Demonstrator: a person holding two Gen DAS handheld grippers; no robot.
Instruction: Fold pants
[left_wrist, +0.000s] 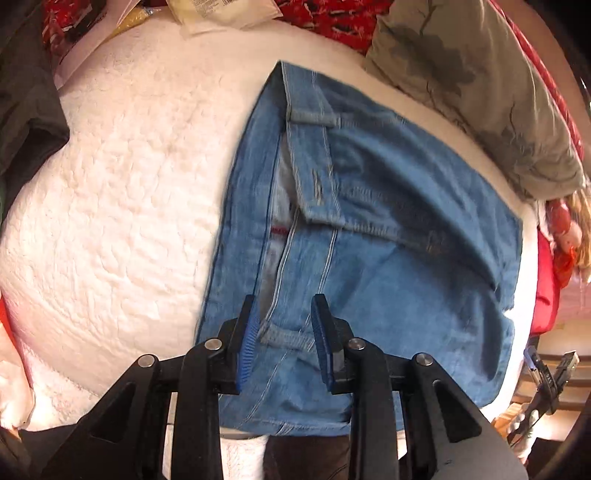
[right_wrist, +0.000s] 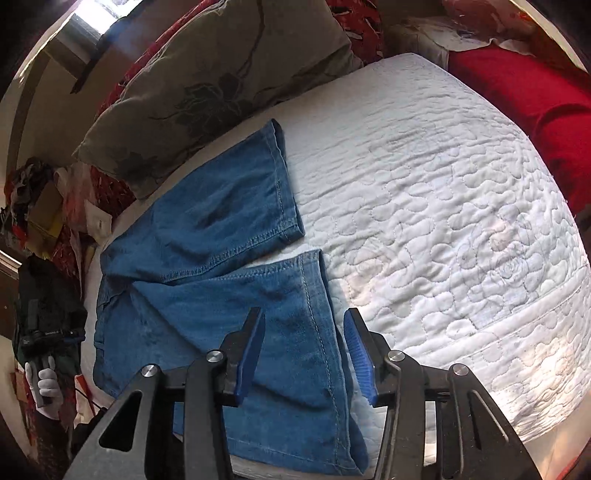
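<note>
Already the pants (left_wrist: 369, 229) lie flat on the white quilt (left_wrist: 122, 206) of the bed, doubled over themselves along their length: in the right wrist view the two leg ends (right_wrist: 266, 206) rest on the lower layer, side by side with a narrow gap between them, and in the left wrist view the waistband with a belt loop (left_wrist: 314, 119) is on top. I judge that one fold is made and at least one more is left to get a compact packet.

The left gripper (left_wrist: 282, 332) hovers above the waist part; its blue pads stand apart and no cloth is pinched between them. The right gripper (right_wrist: 304, 354) hangs over the hem of the nearer leg, jaws also parted, holding nothing.

Around the pants there is a grey-green pillow (right_wrist: 221, 74) just beside their far edge, and a red blanket (right_wrist: 524, 107) lies well apart at the far side of the bed. The pillow may hinder a fold toward that side; the quilt on the other side is free.
</note>
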